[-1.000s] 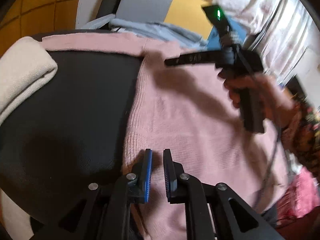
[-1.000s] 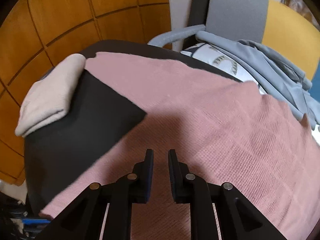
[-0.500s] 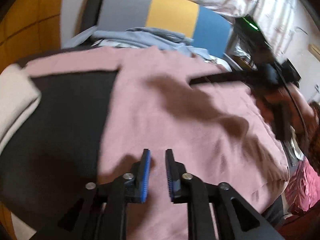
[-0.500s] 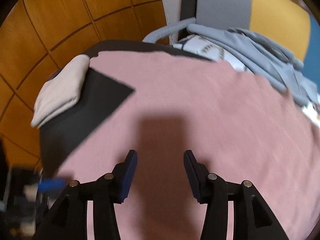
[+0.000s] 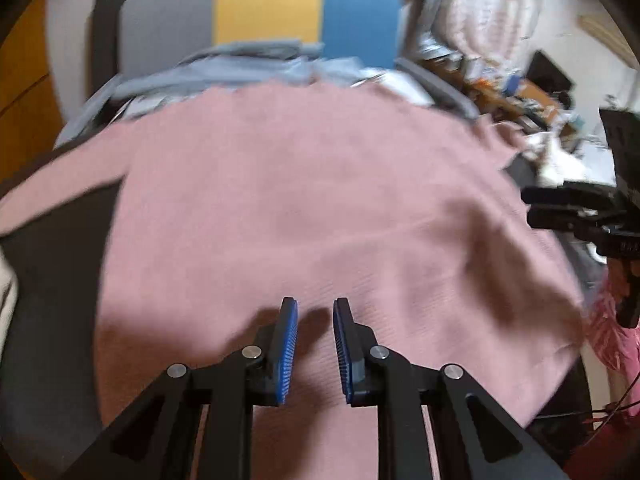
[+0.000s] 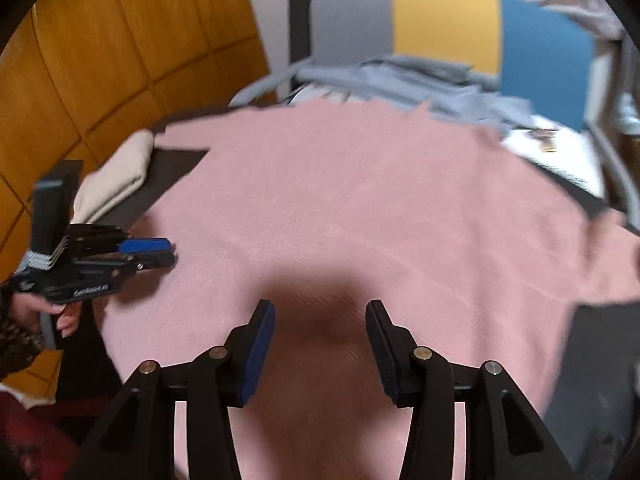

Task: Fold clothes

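While both grippers are hovering over it, the pink sweater (image 6: 360, 216) is lying spread flat across the dark table (image 6: 176, 160), one sleeve reaching out to the left, the right side running to the table's edge or just over it — no fold is showing in either view. The left gripper (image 5: 314, 312) is sitting low over the near hem area, its blue pads a narrow gap apart with nothing pinched between them — loose, not grasping. The right gripper (image 6: 320, 312) is standing wide apart, released, cloth visible under the gap but not in it.

A cream garment (image 6: 116, 176) is already lying folded at the far-left corner of the table, touching the sleeve end. A heap of grey-blue clothes (image 6: 400, 76) is waiting on the chair (image 6: 444, 24) behind.

Step in hand, as I'm reading it: the sweater is laid out and both tools are positioning for a grasp — this would fit either a final smoothing of the spread or the approach for a fold; the frames aren't settling which. Both views are motion-blurred, so the hands are moving.

Whatever grasp is coming is calling for a pinch on an edge rather than mid-panel — the knit looks soft and thick, so the jaws would be needing to close on a single layer at the hem or the shoulder and lift evenly on both sides.
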`<action>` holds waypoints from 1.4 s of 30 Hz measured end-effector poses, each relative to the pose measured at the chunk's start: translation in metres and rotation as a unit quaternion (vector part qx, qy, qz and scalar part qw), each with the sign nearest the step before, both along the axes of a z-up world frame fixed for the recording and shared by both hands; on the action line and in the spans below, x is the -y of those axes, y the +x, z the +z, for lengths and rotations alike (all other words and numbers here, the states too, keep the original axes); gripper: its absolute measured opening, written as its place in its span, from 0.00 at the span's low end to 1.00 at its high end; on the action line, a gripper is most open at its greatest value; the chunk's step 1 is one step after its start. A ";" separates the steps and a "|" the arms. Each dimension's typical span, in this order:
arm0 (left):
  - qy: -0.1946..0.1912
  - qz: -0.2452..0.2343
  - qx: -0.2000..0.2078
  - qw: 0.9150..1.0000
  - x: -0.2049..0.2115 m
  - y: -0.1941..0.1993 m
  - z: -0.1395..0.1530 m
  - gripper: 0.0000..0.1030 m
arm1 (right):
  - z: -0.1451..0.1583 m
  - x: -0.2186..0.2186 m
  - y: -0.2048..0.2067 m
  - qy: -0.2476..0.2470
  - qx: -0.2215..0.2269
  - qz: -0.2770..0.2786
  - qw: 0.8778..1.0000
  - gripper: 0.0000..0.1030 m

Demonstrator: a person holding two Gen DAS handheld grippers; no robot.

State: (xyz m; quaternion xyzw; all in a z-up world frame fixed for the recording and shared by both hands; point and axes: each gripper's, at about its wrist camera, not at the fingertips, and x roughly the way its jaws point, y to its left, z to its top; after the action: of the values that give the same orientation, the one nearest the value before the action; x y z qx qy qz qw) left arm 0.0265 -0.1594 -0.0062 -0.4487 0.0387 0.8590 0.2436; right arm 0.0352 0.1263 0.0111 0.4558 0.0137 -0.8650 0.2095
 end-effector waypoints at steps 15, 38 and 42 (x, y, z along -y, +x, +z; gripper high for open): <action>-0.006 -0.273 0.000 0.962 -0.176 0.081 -0.006 0.18 | -0.032 -0.073 0.123 0.070 0.054 -0.059 0.994 0.46; 0.109 0.023 0.031 0.993 -0.038 0.005 -0.015 0.18 | -0.049 -0.012 0.119 0.216 -0.045 0.071 0.973 0.03; 0.131 0.057 0.051 0.988 -0.018 -0.002 -0.023 0.19 | -0.045 -0.031 0.125 0.187 -0.011 0.054 0.981 0.02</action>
State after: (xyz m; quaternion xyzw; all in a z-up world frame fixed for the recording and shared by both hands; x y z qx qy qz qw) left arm 0.0242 -0.1419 -0.0288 -0.4577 -0.1123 0.8451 0.2526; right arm 0.1600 0.1574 -0.0338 0.4759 0.2026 -0.8394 0.1669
